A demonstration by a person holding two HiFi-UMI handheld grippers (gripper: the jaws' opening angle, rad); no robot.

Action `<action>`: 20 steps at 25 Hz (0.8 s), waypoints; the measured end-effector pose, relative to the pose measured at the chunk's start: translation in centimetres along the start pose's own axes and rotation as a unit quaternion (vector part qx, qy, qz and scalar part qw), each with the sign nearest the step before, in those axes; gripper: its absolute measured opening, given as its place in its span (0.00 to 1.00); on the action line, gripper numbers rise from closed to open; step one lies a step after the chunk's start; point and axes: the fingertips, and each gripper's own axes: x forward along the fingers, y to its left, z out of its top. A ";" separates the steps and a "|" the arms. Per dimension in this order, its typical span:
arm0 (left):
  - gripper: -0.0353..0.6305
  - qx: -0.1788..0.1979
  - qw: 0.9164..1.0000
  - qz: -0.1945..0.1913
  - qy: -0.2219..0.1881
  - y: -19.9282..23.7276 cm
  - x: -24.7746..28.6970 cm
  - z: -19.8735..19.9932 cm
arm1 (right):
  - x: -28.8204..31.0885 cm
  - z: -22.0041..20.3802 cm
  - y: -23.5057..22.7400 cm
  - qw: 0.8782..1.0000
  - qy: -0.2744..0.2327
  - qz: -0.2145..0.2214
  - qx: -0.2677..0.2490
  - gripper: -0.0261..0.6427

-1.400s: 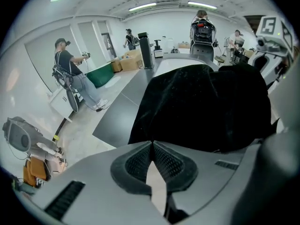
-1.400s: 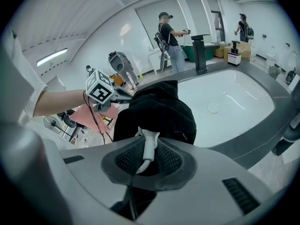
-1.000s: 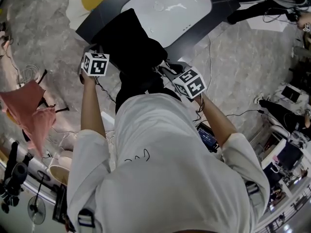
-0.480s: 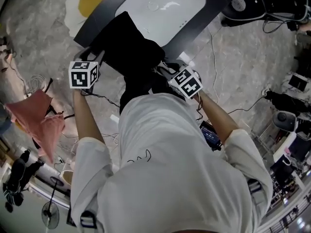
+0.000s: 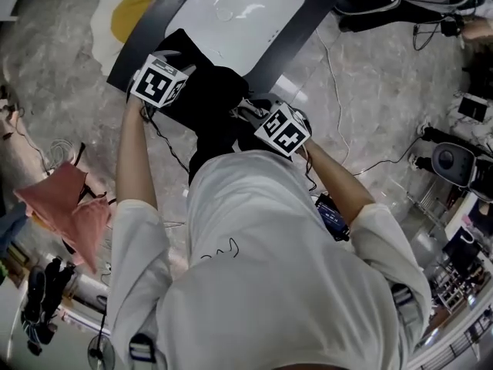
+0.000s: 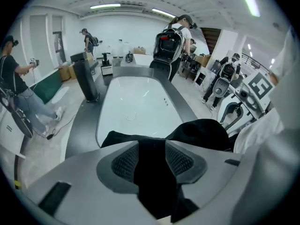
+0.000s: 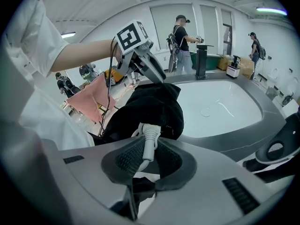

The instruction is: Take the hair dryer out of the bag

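Hair dryer stays unseen inside the limp black bag [image 5: 208,91] slumped on the bathtub rim's [image 6: 86,121] near edge. Only its white cord [image 7: 145,142] pokes out, pinched by the right gripper [image 7: 149,161] at the ribbed sleeve (bendy, a poor handle for a rigid, likely heavier body). Left gripper [image 6: 152,161] jaws stand apart, have just been closing, and straddle bag cloth unpressed; the bag mouth can't be made out.

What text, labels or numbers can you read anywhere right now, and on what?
No readable words or numbers anywhere.
Left marker cube, right marker cube: black-and-white square patterns, not lettering.
Shirt: small dark squiggle, too small to read.
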 end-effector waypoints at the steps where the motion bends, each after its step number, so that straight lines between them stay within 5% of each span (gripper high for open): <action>1: 0.33 -0.006 1.000 -0.012 0.005 -0.1 0.1 -0.1 | 0.0 0.0 0.0 1.000 0.000 0.001 -0.003 0.14; 5: 0.08 -0.037 0.998 -0.056 -0.001 -1.0 0.4 -0.4 | 0.2 -0.2 -0.1 1.000 -0.002 0.005 -0.004 0.14; 10: 0.08 -0.042 0.999 -0.030 -0.012 -0.7 0.6 -0.5 | 0.4 -0.3 -0.4 1.000 0.002 0.007 -0.006 0.14; 15: 0.07 -0.078 0.994 0.074 -0.011 3.2 -0.3 -2.2 | 0.4 -0.5 -0.4 1.000 0.006 0.008 -0.022 0.14; 20: 0.08 -0.070 0.997 0.038 0.015 2.8 -1.2 -4.5 | 0.3 -1.0 -0.3 1.000 0.007 0.009 -0.023 0.13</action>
